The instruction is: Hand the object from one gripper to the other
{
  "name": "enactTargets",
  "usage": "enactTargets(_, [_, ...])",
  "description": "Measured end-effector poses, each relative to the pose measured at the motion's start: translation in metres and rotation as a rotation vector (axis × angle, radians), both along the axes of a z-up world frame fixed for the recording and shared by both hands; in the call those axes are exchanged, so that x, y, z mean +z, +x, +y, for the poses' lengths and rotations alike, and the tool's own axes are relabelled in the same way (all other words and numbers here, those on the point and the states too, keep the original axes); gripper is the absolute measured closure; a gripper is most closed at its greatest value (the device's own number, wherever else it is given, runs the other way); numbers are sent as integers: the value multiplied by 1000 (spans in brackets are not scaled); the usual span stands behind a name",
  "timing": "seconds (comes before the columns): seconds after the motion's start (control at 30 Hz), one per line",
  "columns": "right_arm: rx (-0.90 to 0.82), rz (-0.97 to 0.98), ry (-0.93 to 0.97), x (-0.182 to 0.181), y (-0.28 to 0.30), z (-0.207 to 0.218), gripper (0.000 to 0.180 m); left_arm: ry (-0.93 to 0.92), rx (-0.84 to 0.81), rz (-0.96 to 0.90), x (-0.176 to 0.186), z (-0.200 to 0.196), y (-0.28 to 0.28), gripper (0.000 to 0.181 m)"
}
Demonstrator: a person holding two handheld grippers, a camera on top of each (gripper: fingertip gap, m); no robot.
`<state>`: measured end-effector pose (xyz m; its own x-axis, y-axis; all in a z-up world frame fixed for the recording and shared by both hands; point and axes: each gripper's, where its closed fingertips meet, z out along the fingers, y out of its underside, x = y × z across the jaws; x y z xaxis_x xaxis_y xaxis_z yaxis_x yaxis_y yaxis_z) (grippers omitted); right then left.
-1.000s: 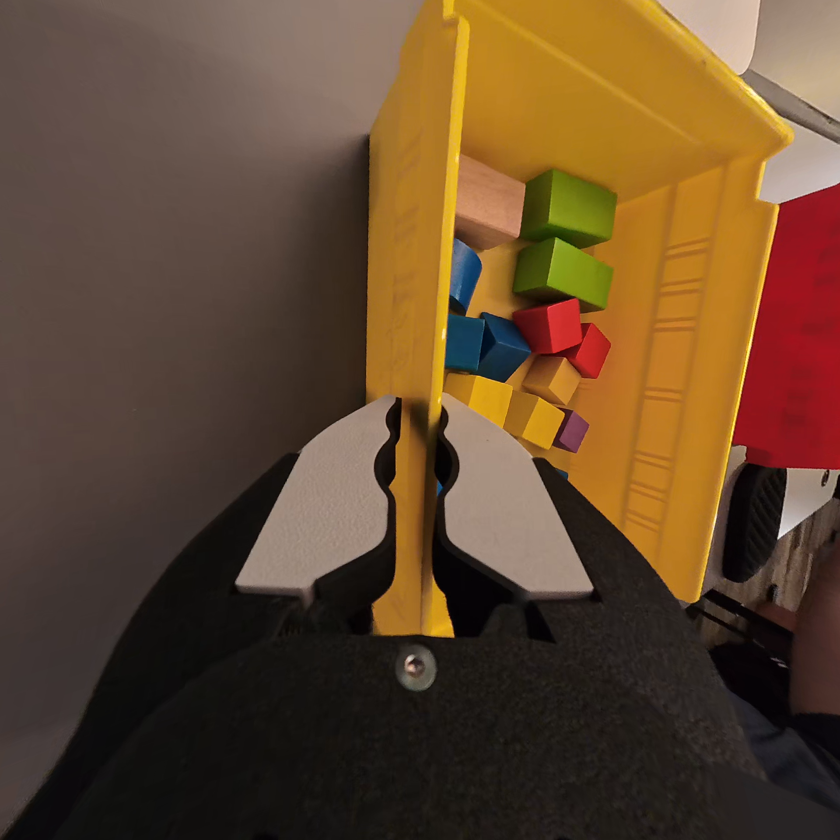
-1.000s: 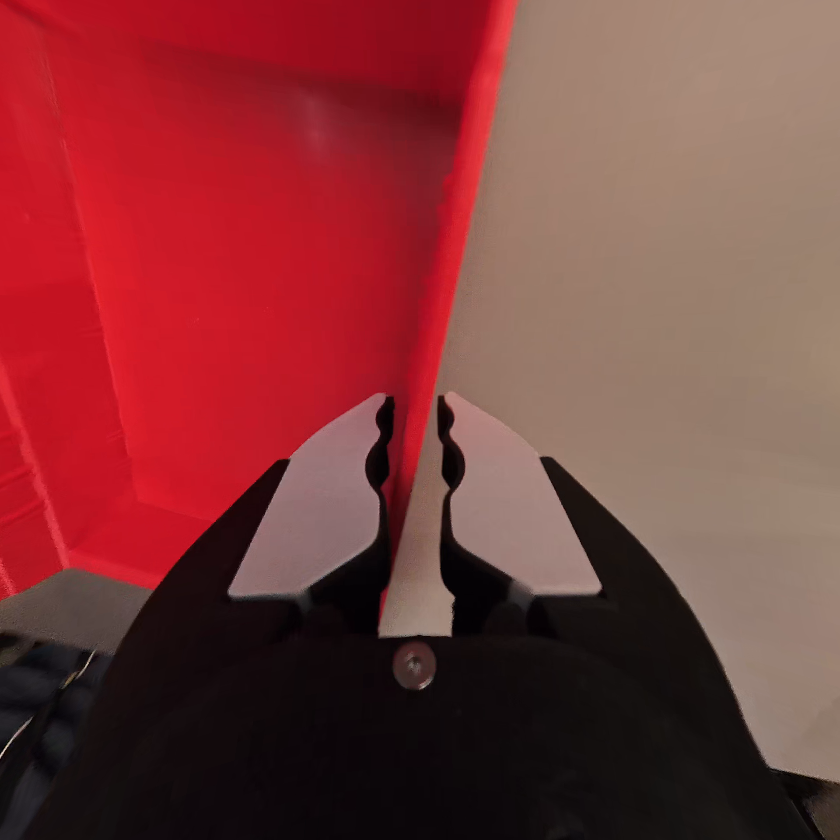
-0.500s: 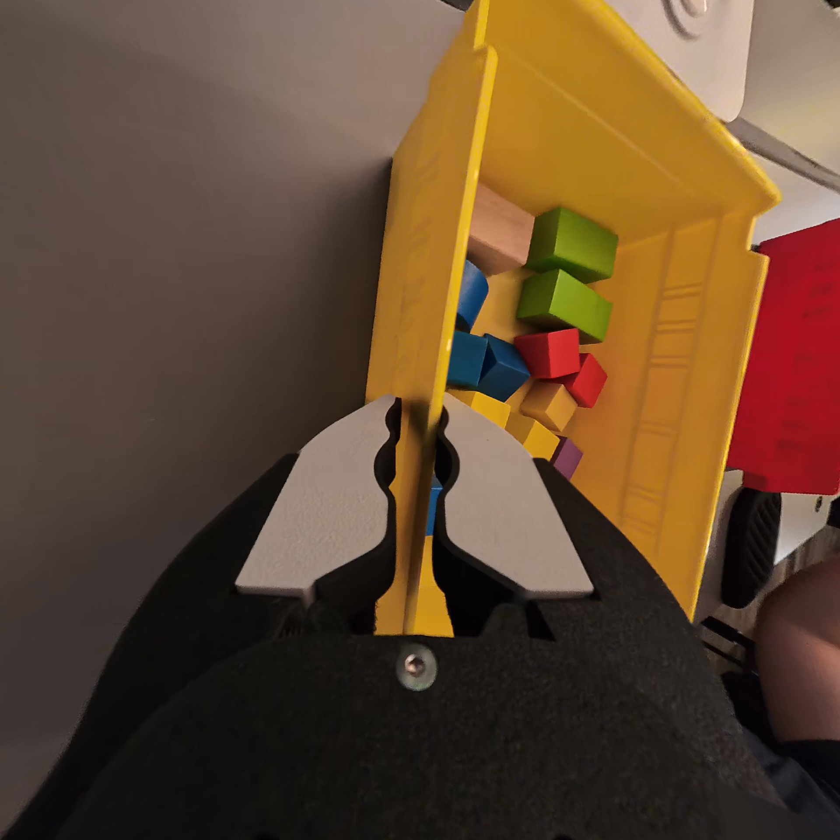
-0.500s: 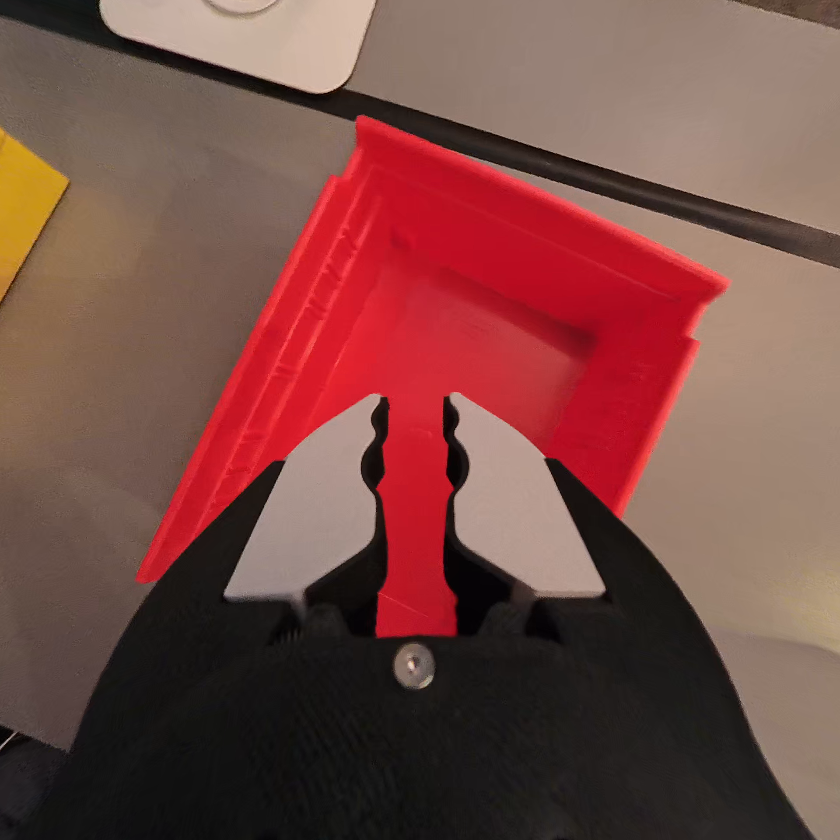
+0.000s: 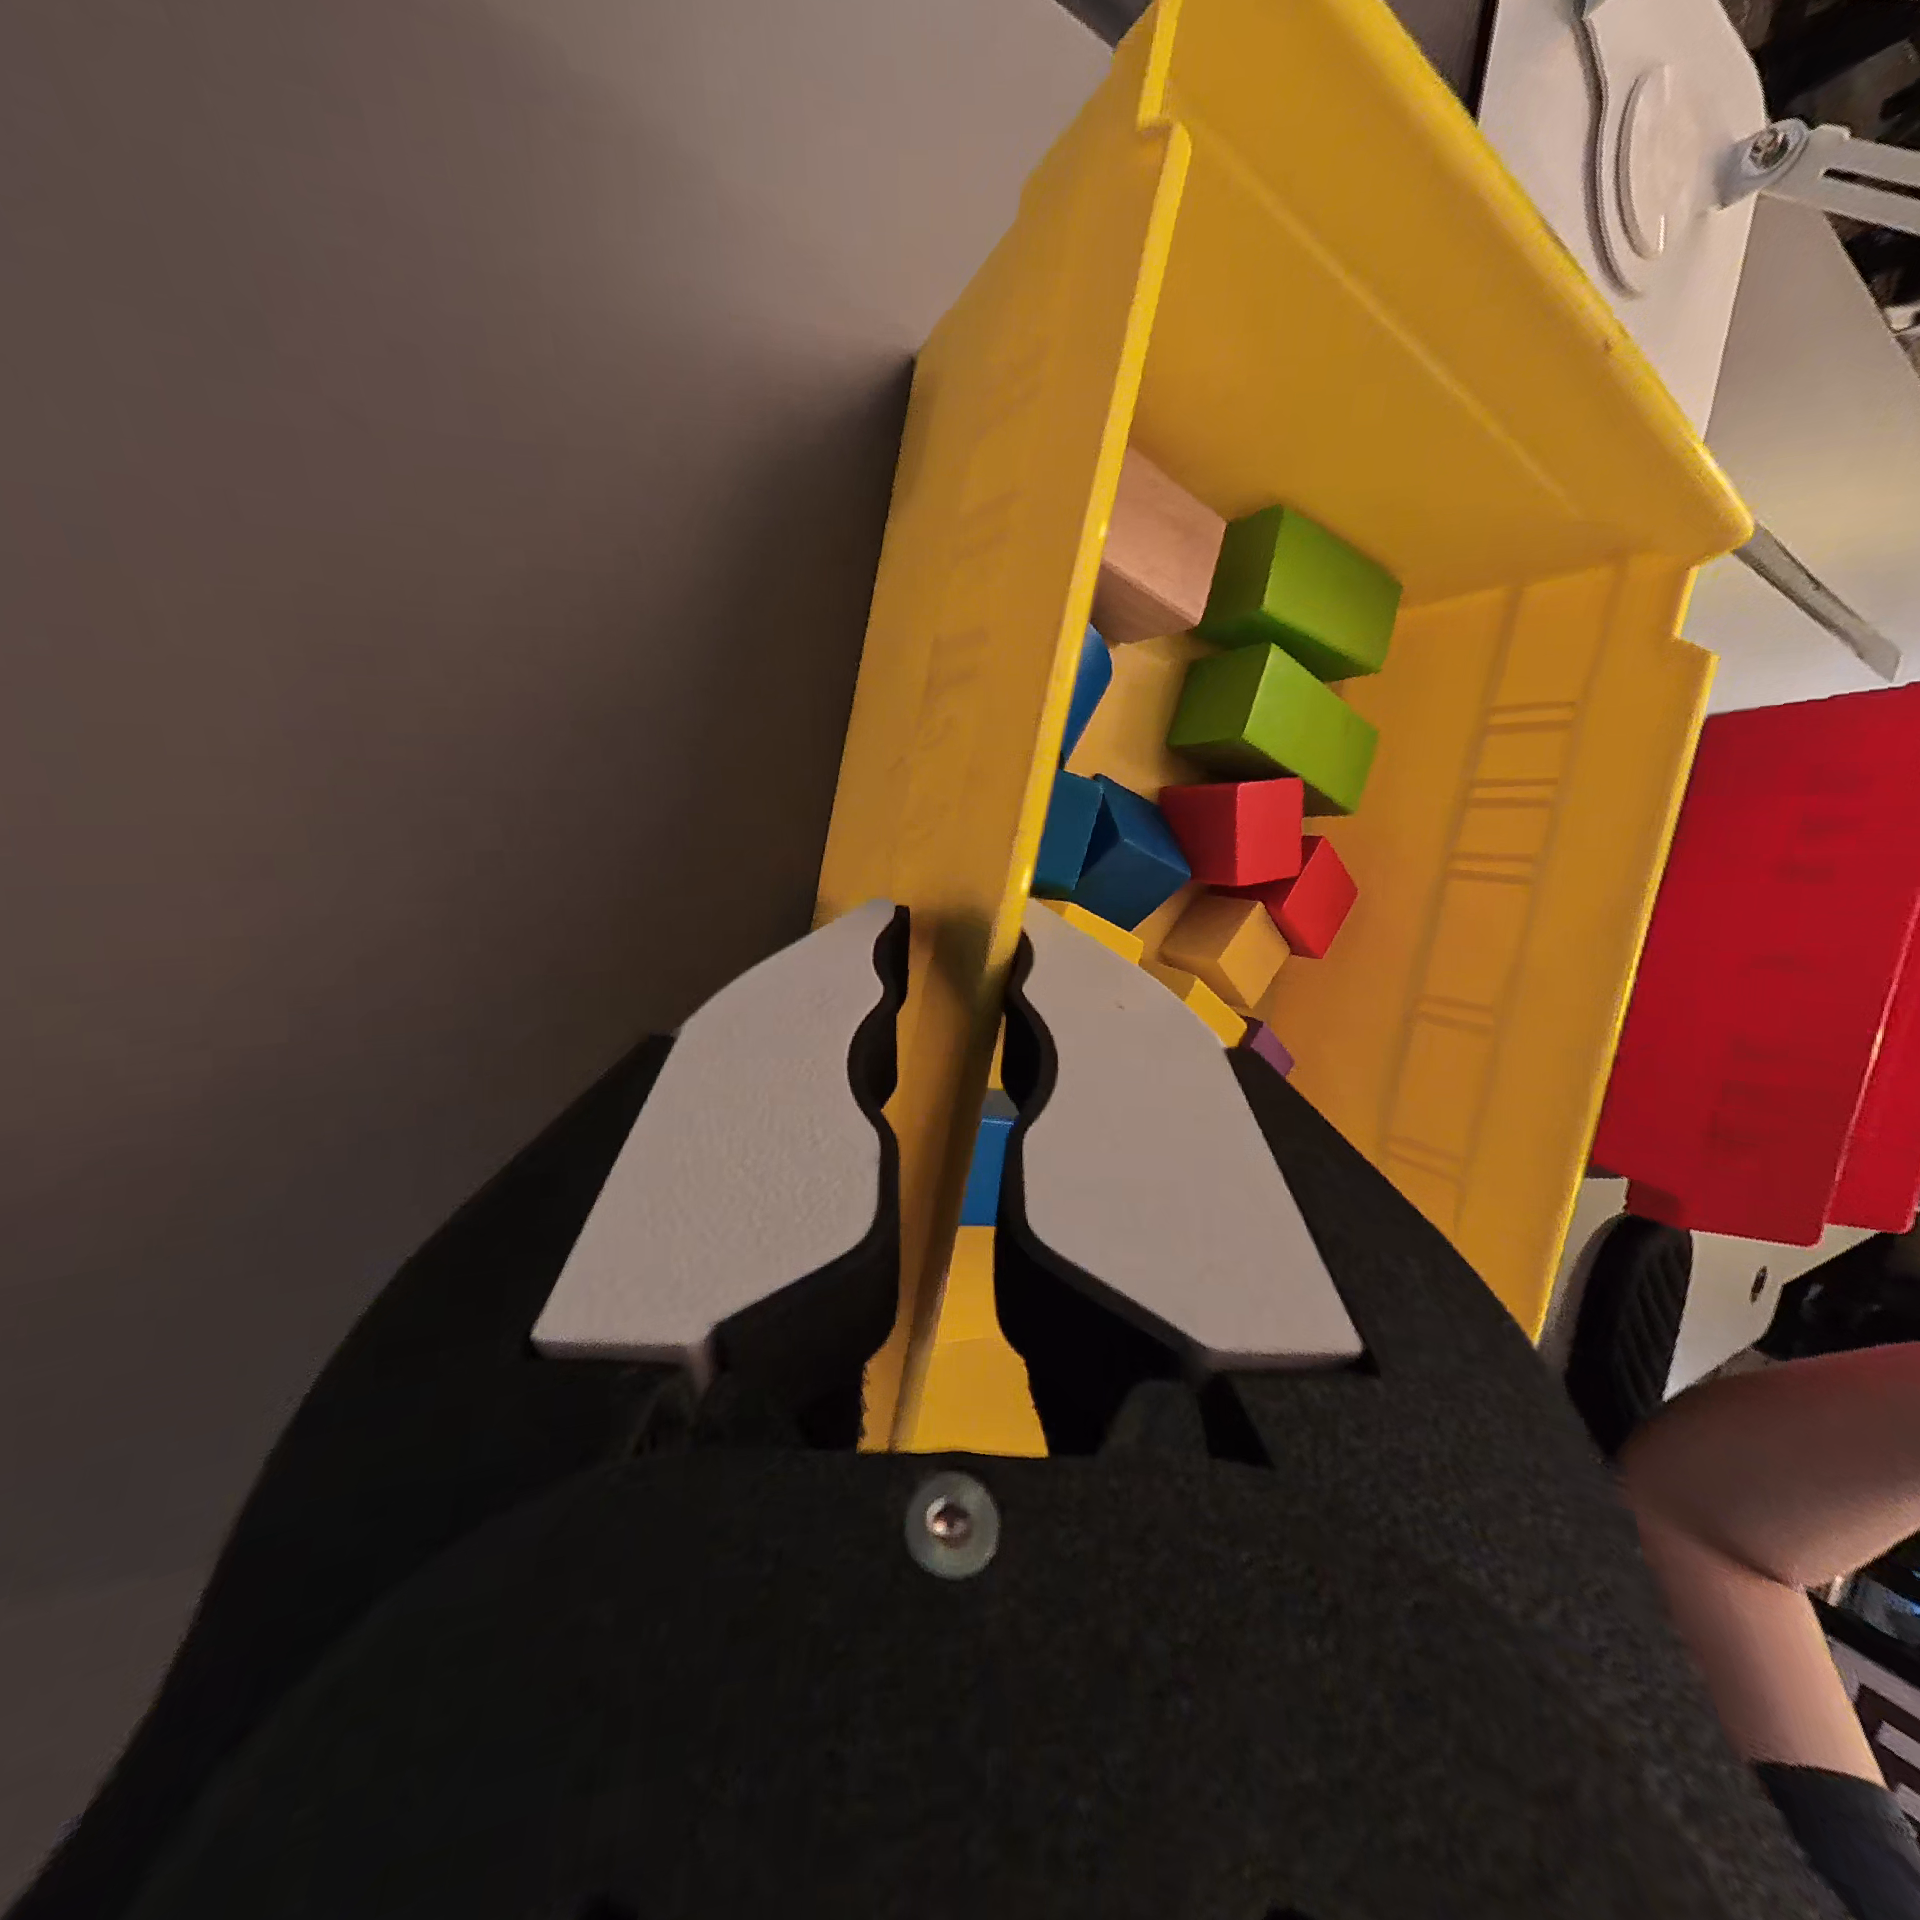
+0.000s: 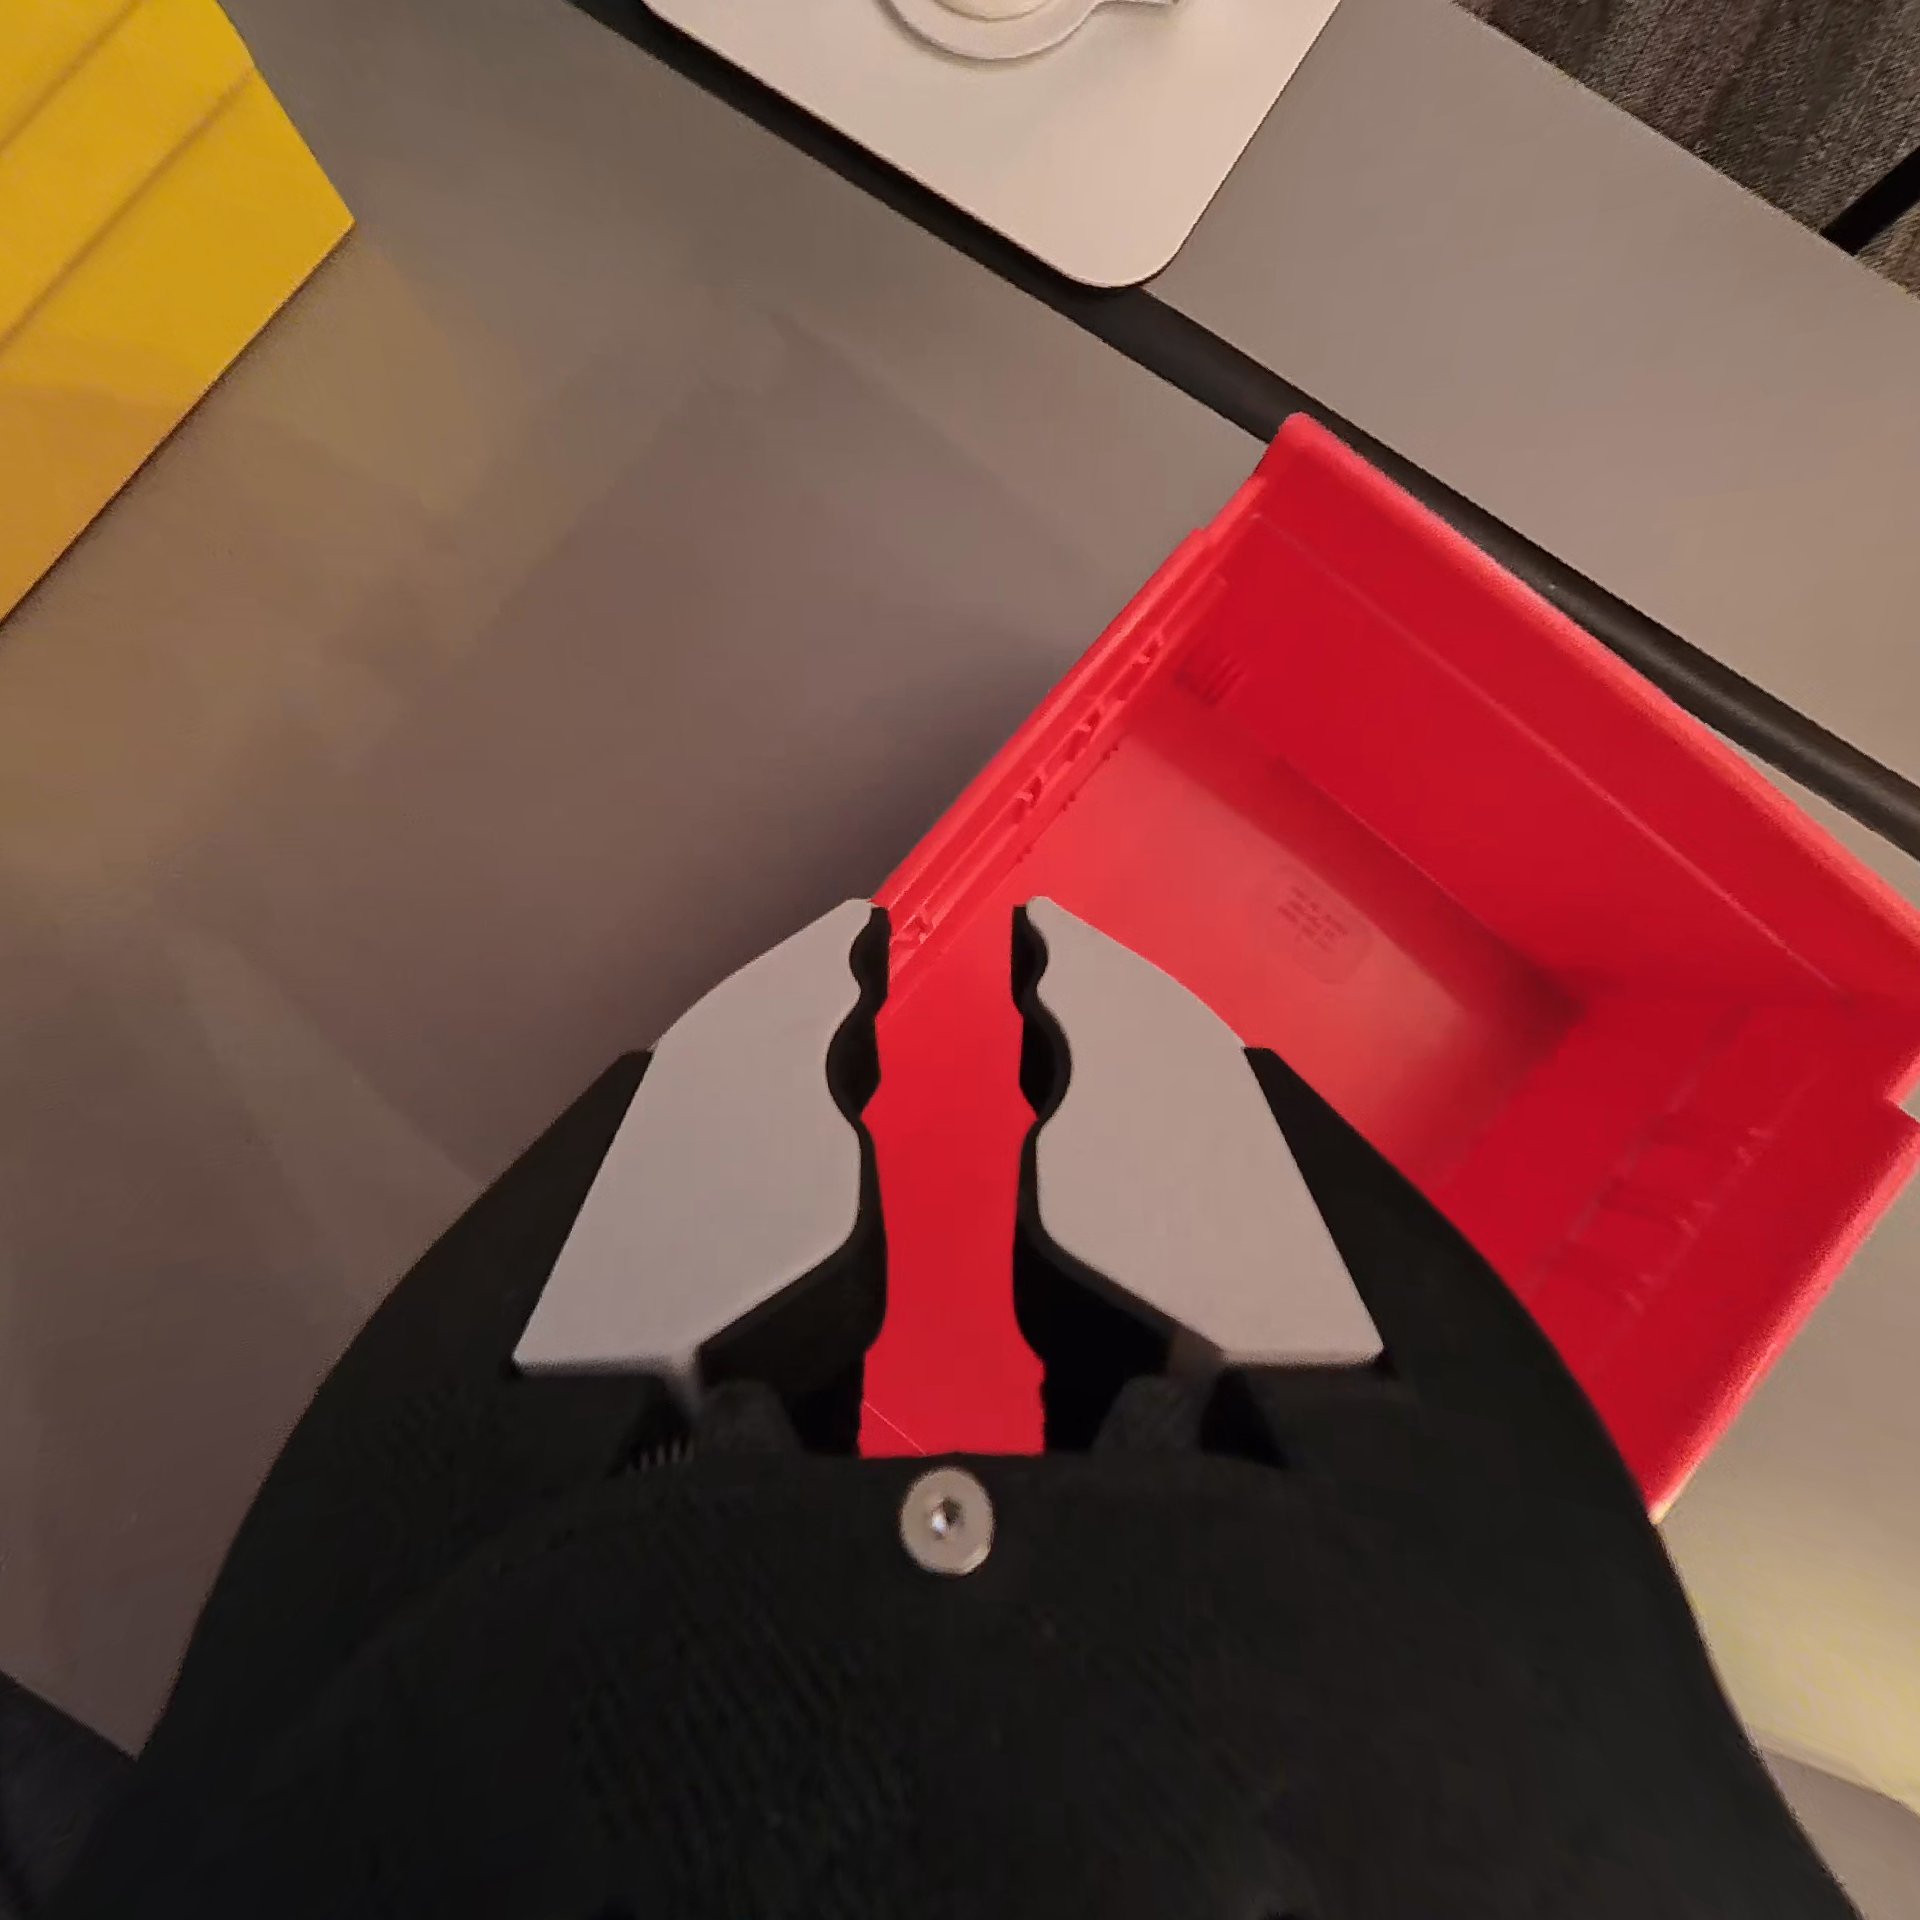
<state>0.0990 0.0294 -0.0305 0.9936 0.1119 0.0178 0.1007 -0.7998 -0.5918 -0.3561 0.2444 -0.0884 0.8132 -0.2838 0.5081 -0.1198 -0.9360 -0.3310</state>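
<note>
Yellow bin (image 5: 1507,883) reads as the object in play. It is loaded with coloured blocks (image 5: 1273,717), green, red, blue, yellow and one bare wood, bunched toward the near end. Its long axis runs away from the left gripper (image 5: 956,925), up and slightly right in the left wrist view. The near stretch of one long wall passes straight between the fingers.

Left gripper is closed down on that wall, narrow gap, pads on both faces as far as I can tell, so the bin is held by its edge. Whether the bin base is off the table (image 6: 520,623) I cannot tell.

Right gripper (image 6: 951,914) holds nothing. Its fingers are a small way apart, and it hangs over the near-left corner of an empty red bin (image 6: 1558,831). It looks clear of the rim, but contact is hard to rule out.

Key relation: from the right gripper the yellow bin sits far off to the upper left, with only a corner in frame. In the left wrist view the red bin lies just beyond the yellow bin's far long wall. So the free long wall is the side nearer the right gripper, the likely place to take over.

My read is that the handover has not started — the right gripper has to cross leftward first. Risk: edge grip plus a loose load, so tipping could spill blocks.

A person's arm (image 5: 1766,1455) shows at lower right, and a white base (image 6: 1039,125) sits at the table's back.
</note>
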Motion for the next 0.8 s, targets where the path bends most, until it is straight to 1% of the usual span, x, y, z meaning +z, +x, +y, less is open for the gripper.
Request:
enactTargets(0.1, [21,-9,-10,-3,-5,1,156,-27,-4,23,0,-8,0,166])
enactTargets(0.27, [60,-2,-15,-5,-15,5,156,-46,-45,155,-3,-22,5,170])
enactTargets(0.33, [74,-5,-26,-8,-18,5,156,-39,-58,180,-4,-23,8,171])
enactTargets(0.47, [88,-14,-42,-12,-21,5,156,-39,-44,114,-4,-18,20,168])
enactTargets(0.6, [92,-12,-45,-13,-22,4,156,-45,-74,99,-3,-21,21,167])
enactTargets(0.67, [91,-12,-41,-12,-21,4,156,-67,-108,65,-1,-25,22,163])
enactTargets(0.73, [90,-17,-35,-11,-19,4,156,-75,-129,13,5,-27,22,161])
enactTargets(0.8, [86,-24,-23,-9,-17,5,156,-40,-129,-44,15,-24,20,165])
